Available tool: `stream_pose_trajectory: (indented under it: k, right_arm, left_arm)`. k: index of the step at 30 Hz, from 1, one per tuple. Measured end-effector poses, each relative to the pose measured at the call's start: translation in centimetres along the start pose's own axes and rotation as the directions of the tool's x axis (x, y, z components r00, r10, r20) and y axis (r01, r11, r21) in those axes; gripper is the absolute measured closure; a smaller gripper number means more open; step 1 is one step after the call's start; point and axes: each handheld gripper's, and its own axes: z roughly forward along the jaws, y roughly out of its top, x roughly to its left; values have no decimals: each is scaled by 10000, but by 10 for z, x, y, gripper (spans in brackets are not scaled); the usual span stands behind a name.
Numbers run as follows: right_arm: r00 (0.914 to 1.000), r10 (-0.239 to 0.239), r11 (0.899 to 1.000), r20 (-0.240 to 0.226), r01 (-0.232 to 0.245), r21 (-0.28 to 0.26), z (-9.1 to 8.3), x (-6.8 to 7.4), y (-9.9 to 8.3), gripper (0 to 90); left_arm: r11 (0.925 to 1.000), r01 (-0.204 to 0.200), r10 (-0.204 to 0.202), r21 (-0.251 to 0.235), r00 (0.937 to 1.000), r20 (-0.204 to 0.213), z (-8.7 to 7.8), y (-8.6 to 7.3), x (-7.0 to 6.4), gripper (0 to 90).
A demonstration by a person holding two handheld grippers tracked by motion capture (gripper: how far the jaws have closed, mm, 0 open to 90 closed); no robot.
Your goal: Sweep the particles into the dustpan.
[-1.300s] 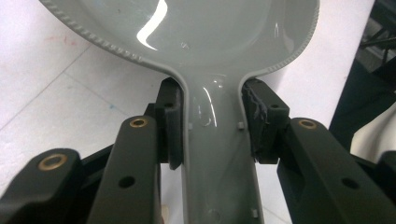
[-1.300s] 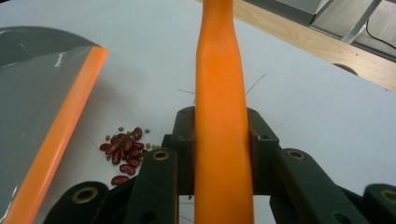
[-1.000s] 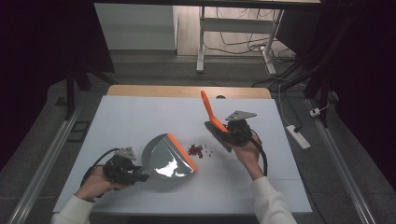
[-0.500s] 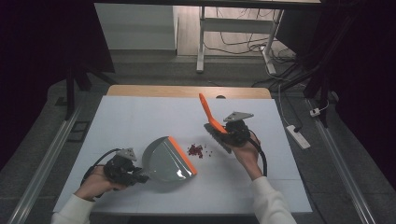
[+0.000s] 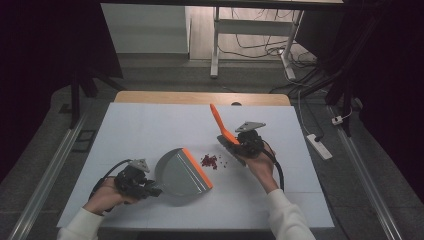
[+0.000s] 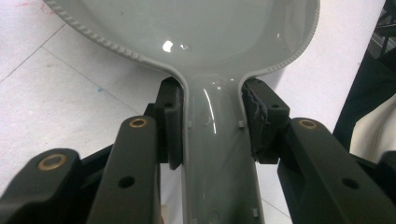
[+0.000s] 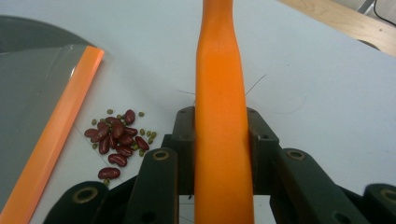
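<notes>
Holding a grey dustpan (image 5: 181, 172) by its handle, my left claw (image 5: 150, 189) sits at the near left of the white surface (image 5: 150, 125); in the left gripper view the two pads (image 6: 170, 122) press against either side of the handle (image 6: 215, 140), so I read that claw as clamped on it. The pan lies flat, its orange lip (image 5: 197, 167) turned toward the right. Just right of that lip I see a small heap of beans (image 5: 210, 161), dark red ones mixed with tiny green ones, lying on the surface and not touching the lip; the right gripper view shows a narrow strip of bare surface between them (image 7: 116, 137) and the orange edge (image 7: 60, 126). My right claw (image 5: 235, 145) is right of the beans, near the middle of the surface, clamped on the orange brush (image 5: 220, 124); its handle rises between the jaws and slants up toward the far left. In the right gripper view the handle (image 7: 219, 107) runs straight up the middle, gripped on both sides. I cannot see the bristles clearly; a few thin hairs show beside the handle
</notes>
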Motion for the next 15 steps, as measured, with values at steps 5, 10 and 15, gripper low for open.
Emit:
stream_pose_trajectory:
  k: [5, 10, 15]
  right_arm:
    - [9999, -168, 9996, -21, 168, 205, 7, 4, 0, 706]
    - [9996, -275, 9989, -49, 276, 380, 13, 8, 0, 706]
    - [9984, -571, 9973, -49, 573, 453, 18, 15, 1, 706]
  left_arm:
    - [10000, 50, -50, 3, 10000, 54, 0, 0, 0, 614]
    - [9998, 207, -208, 47, 9996, 165, 1, 1, 2, 614]
    - [9997, 231, -231, -5, 9996, 149, 1, 1, 3, 614]
